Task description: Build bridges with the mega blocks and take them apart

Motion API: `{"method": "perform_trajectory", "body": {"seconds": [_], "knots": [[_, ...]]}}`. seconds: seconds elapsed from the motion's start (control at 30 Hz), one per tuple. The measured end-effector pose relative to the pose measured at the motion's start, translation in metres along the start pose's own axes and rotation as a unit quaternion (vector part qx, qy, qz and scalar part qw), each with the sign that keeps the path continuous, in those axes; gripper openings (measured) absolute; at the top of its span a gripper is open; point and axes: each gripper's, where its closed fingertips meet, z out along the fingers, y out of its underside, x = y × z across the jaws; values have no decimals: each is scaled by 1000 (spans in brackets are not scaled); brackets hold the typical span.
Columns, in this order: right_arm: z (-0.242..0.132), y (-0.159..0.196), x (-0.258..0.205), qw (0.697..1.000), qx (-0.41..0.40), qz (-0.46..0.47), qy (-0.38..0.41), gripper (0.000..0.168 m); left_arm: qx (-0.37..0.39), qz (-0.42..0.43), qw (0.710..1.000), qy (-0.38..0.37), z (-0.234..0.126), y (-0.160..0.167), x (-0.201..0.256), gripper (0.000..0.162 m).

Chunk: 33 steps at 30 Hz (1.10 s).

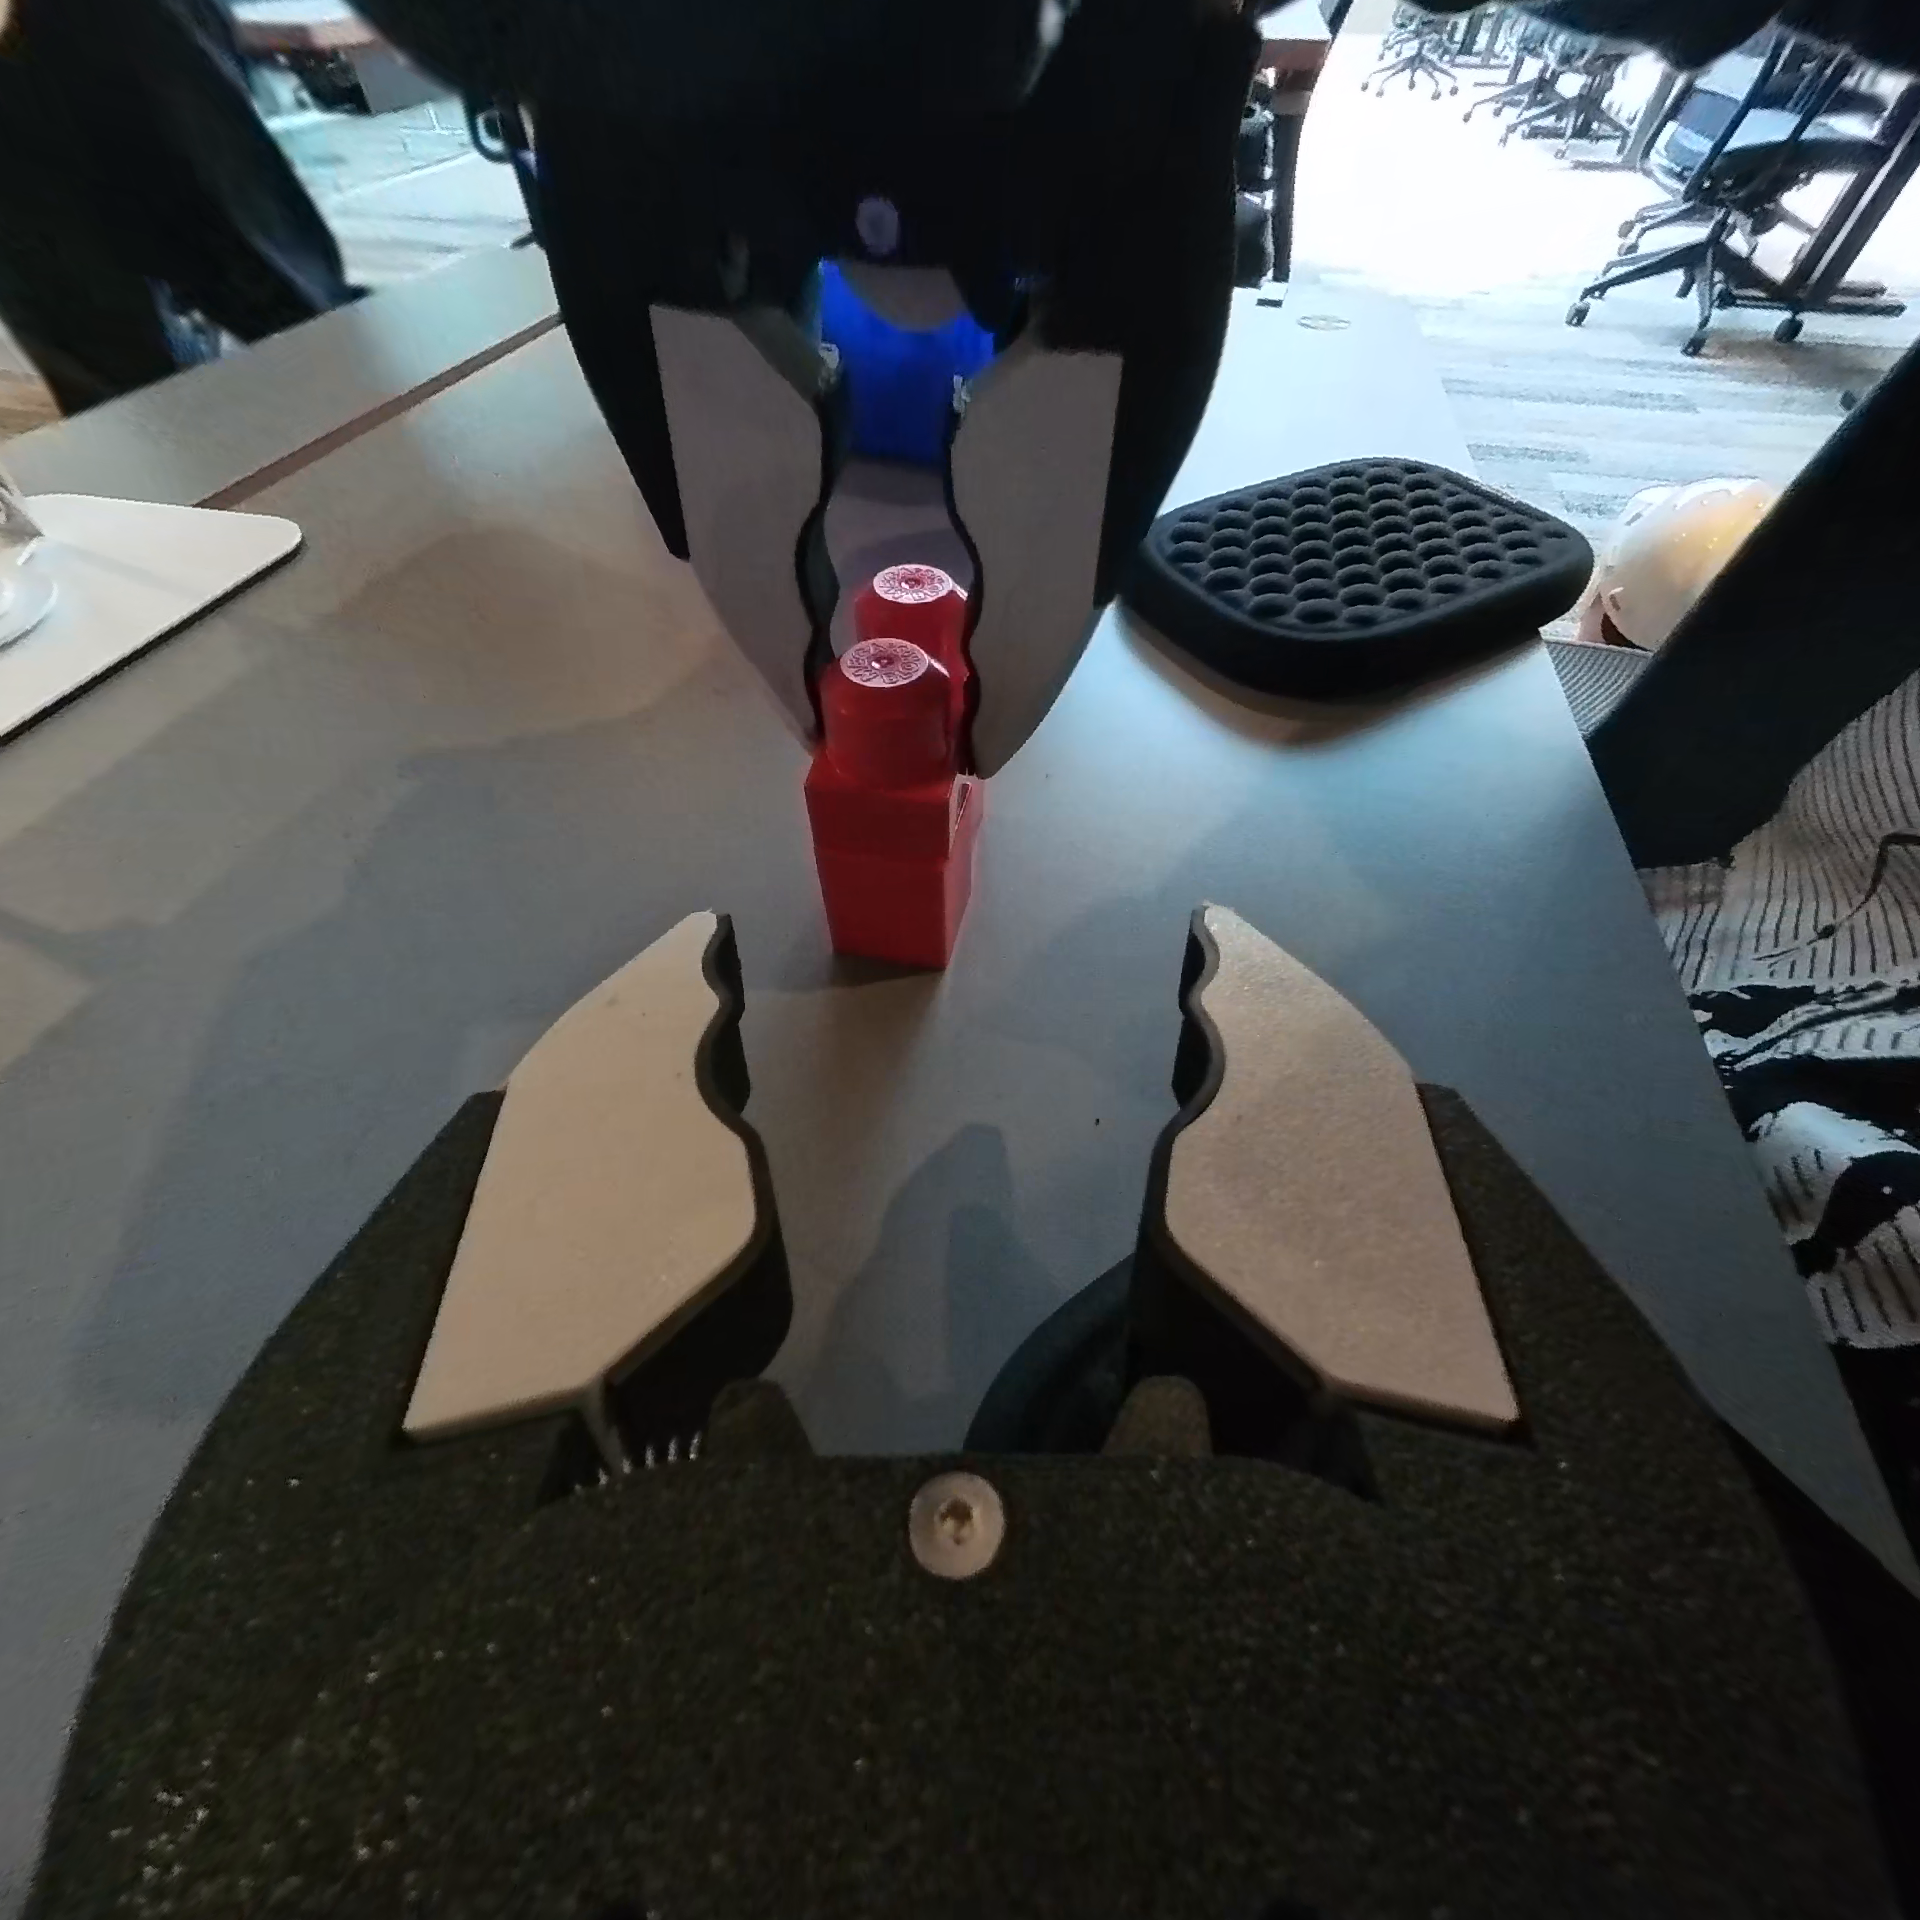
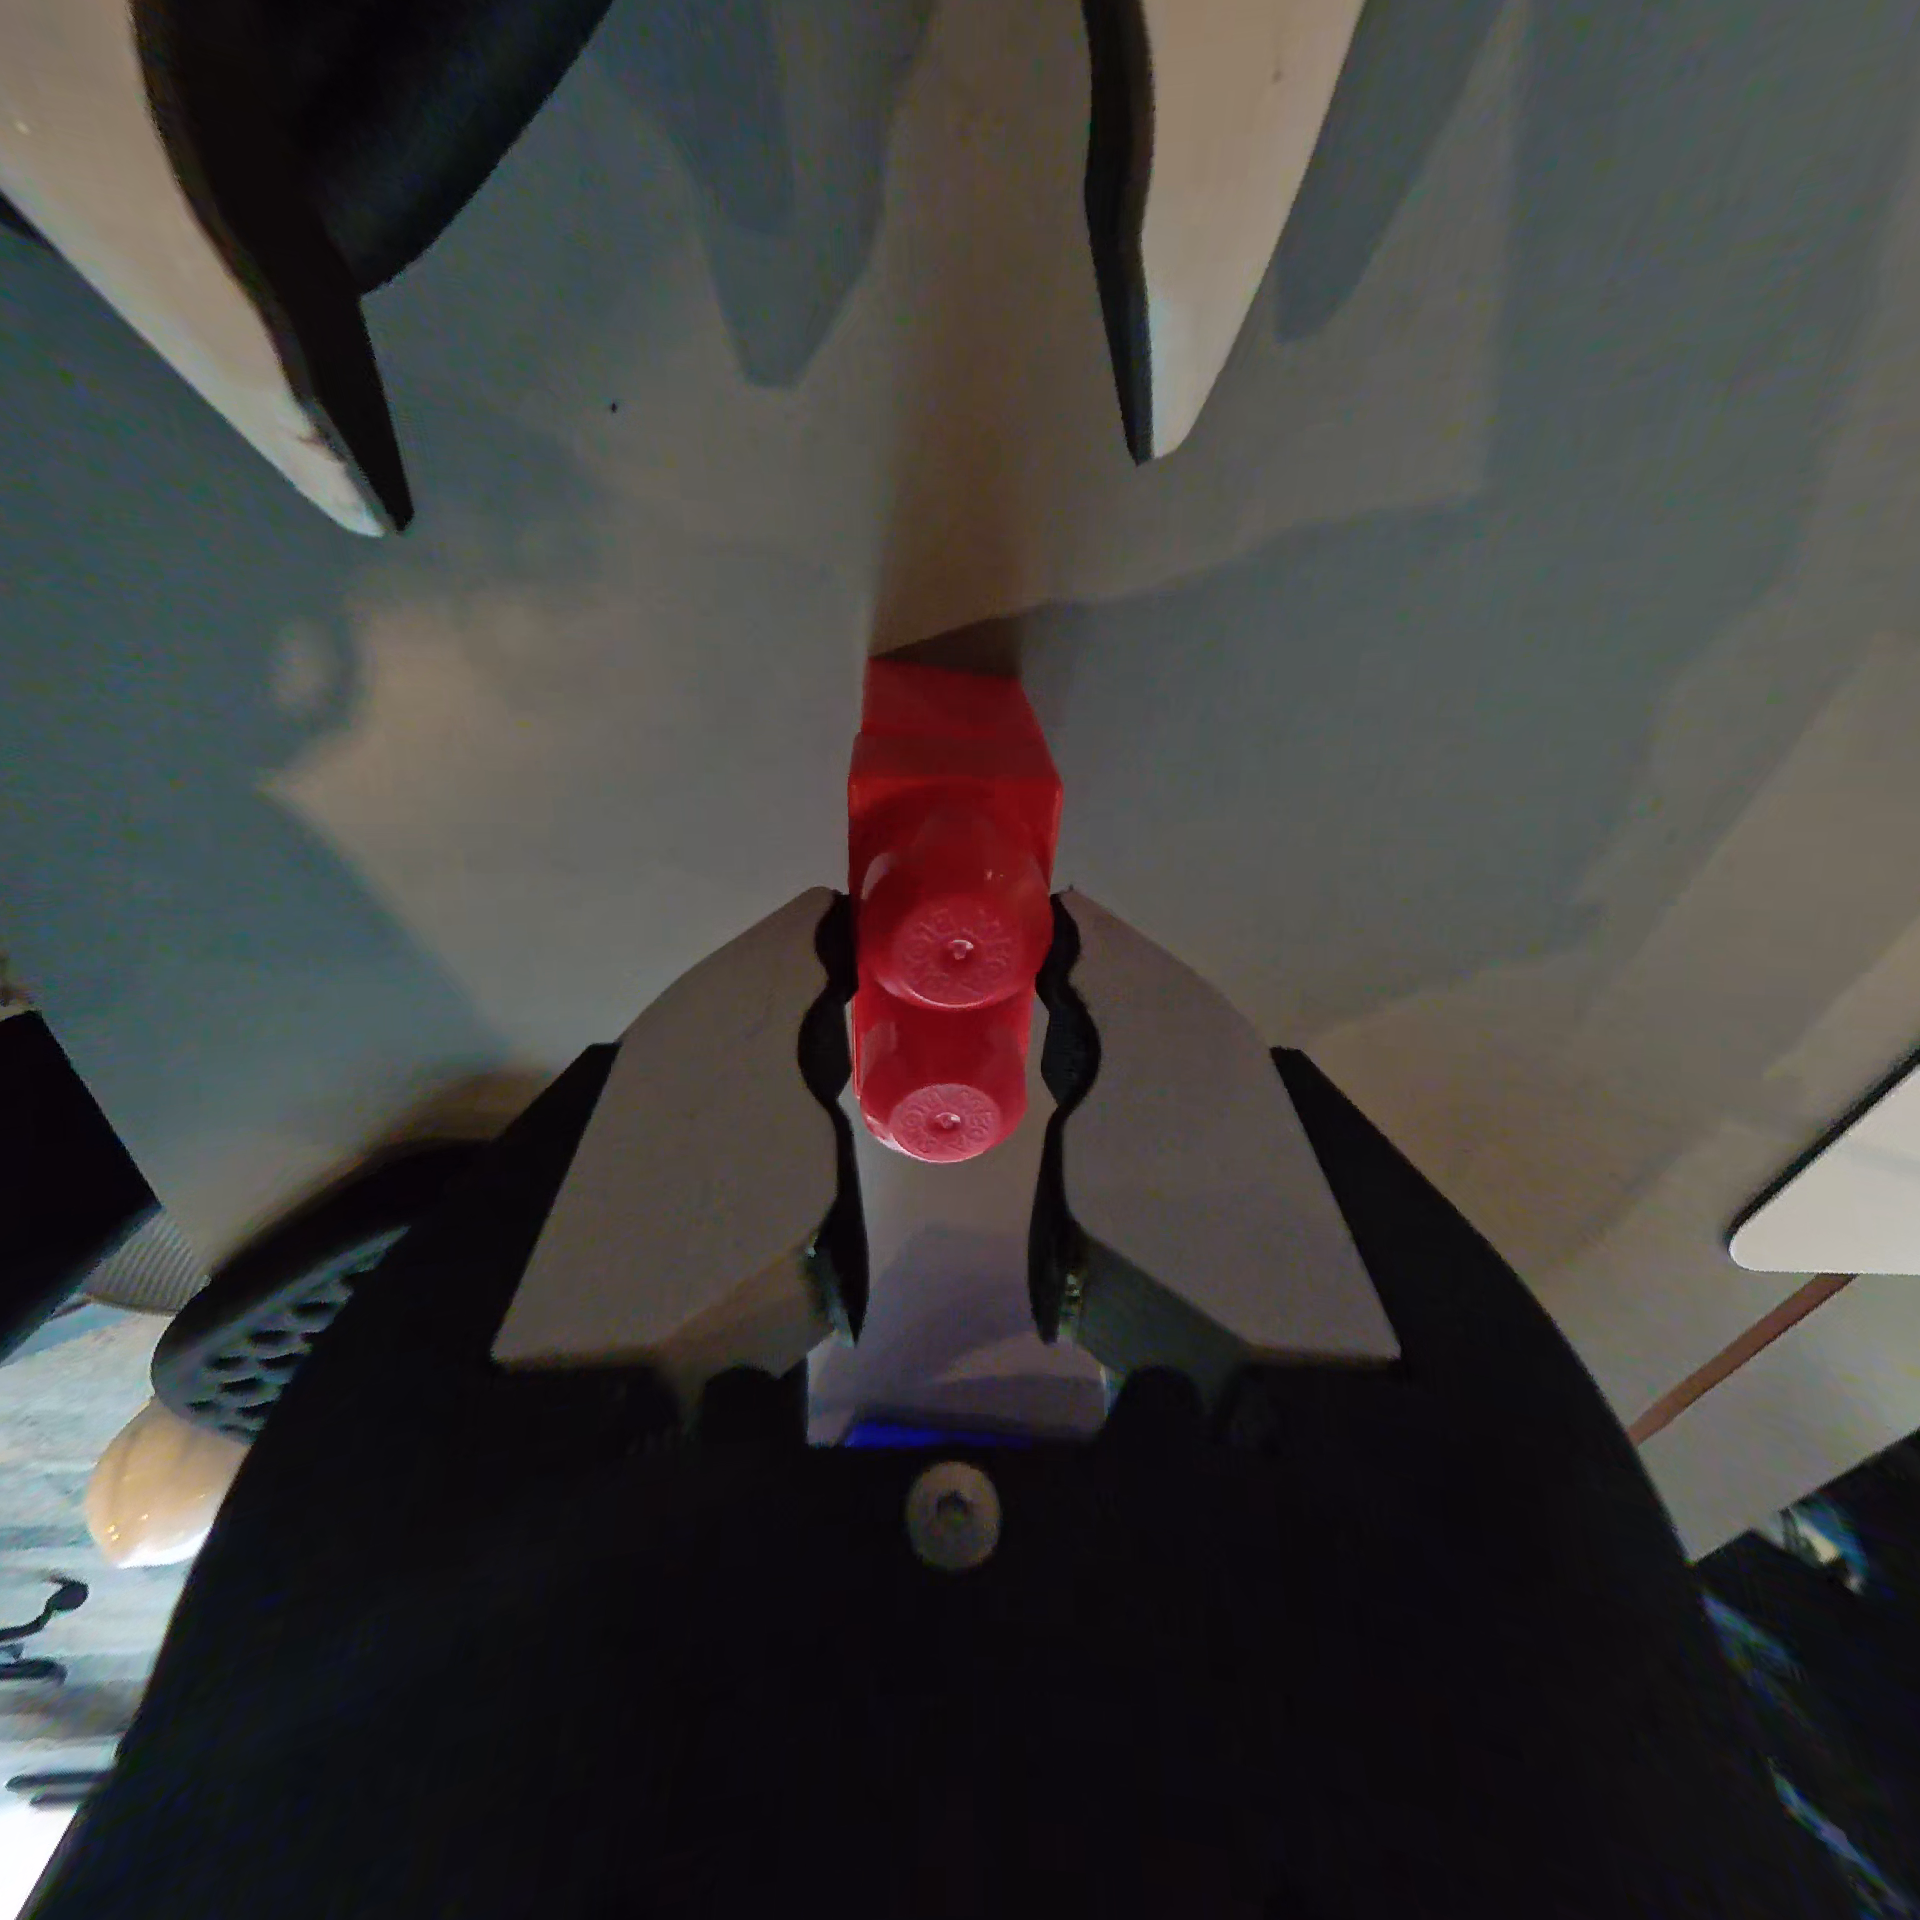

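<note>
A red mega block (image 1: 894, 873) with two studs stands upright on the grey table (image 1: 416, 831). My right gripper (image 1: 896, 748) comes down from above, and its pads press on both sides of the studs, shut on the block. In the right wrist view the block (image 2: 956, 790) sits between the right gripper's (image 2: 951, 904) fingertips. My left gripper (image 1: 956, 930) is open and empty, low over the table just in front of the block and not touching it. It also shows at the top of the right wrist view (image 2: 758, 478).
A black honeycomb pad (image 1: 1361, 582) lies at the far right of the table, with a white rounded object (image 1: 1683, 530) beyond it. A white flat base (image 1: 135, 582) sits at the left. The table's right edge runs past a patterned cloth (image 1: 1818, 1039). Office chairs stand behind. The left gripper's tips are roughly 7 cm from the right gripper's.
</note>
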Motion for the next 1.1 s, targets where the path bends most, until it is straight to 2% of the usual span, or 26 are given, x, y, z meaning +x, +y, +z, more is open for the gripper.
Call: {"method": "perform_trajectory", "body": {"seconds": [0.3, 1.1], "knots": [[2, 1, 1, 999, -40, -3, 9, 34, 0, -1, 1000, -2, 0, 0, 0, 81], [1, 5, 2, 1000, 16, 23, -2, 34, 8, -14, 1000, -18, -3, -1, -6, 84]]}}
